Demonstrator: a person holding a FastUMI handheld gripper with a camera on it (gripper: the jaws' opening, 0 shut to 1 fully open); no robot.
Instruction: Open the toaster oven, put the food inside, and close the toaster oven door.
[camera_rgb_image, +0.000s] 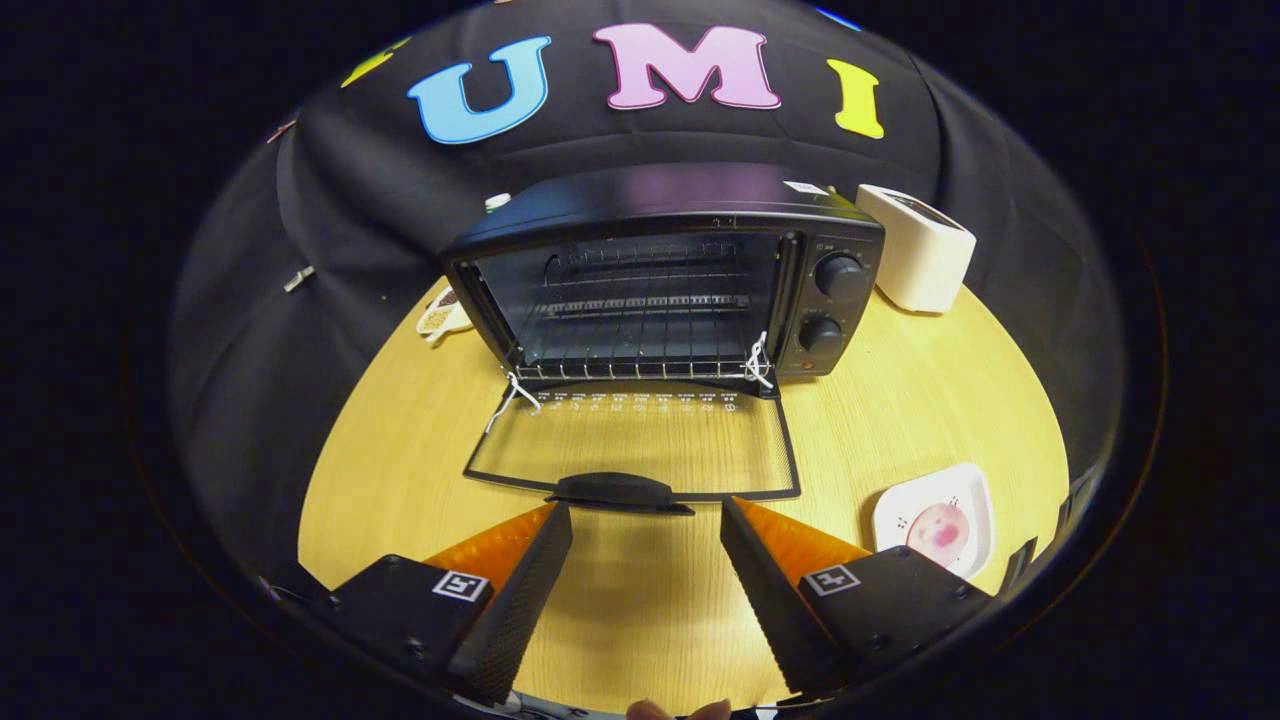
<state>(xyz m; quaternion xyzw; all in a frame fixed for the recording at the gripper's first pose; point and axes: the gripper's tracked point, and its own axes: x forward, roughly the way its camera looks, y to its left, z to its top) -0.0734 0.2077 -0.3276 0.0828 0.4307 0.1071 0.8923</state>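
Observation:
A black toaster oven stands on the wooden table beyond my fingers. Its glass door lies folded down flat toward me, with the door handle just ahead of my fingertips. The wire rack inside is bare. A pink round piece of food rests on a small white plate to the right of my right finger. My gripper is open, with nothing between its fingers.
A white toaster stands right of the oven at the back. A small dish with grains lies left of the oven. Two knobs sit on the oven's right panel. Black cloth walls surround the table.

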